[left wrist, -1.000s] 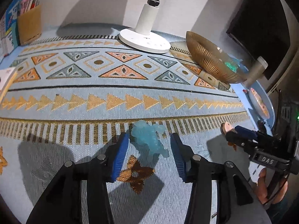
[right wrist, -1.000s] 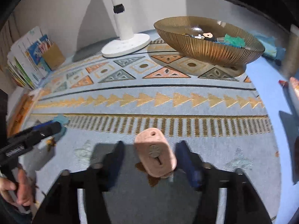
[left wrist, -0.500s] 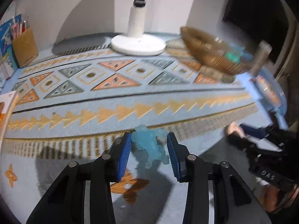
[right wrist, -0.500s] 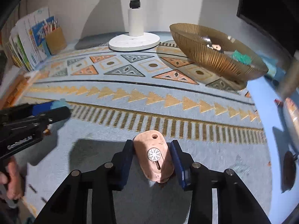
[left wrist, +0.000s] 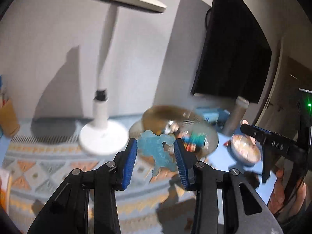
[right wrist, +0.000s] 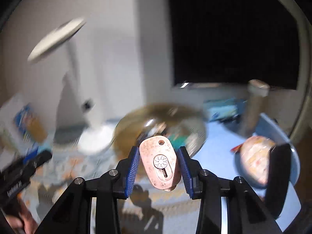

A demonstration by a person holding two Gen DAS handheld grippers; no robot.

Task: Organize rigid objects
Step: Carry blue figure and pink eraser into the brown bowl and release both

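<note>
My left gripper (left wrist: 155, 159) is shut on a translucent light-blue toy figure (left wrist: 159, 152), held in the air above the patterned cloth. My right gripper (right wrist: 159, 162) is shut on a pink oval piece (right wrist: 161, 163) with a white flower dial and a small hole at its top. Beyond both grippers stands the gold ribbed bowl (left wrist: 156, 117) (right wrist: 136, 124), blurred, with several small coloured items inside. In the left wrist view the right gripper (left wrist: 271, 142) shows at the right edge; in the right wrist view the left gripper (right wrist: 21, 173) shows at the lower left.
A white desk lamp (left wrist: 103, 105) stands left of the bowl on the patterned tablecloth (left wrist: 39, 165). A dark monitor (left wrist: 234, 48) hangs at the back right. A grey cylinder (left wrist: 235, 115) and a blue plate (right wrist: 280, 134) with a pale round item lie right. A pen holder (left wrist: 7, 117) sits far left.
Both grippers closed on their objects and lifted them off the cloth. The views tilted up, and the bowl now lies straight ahead of each gripper.
</note>
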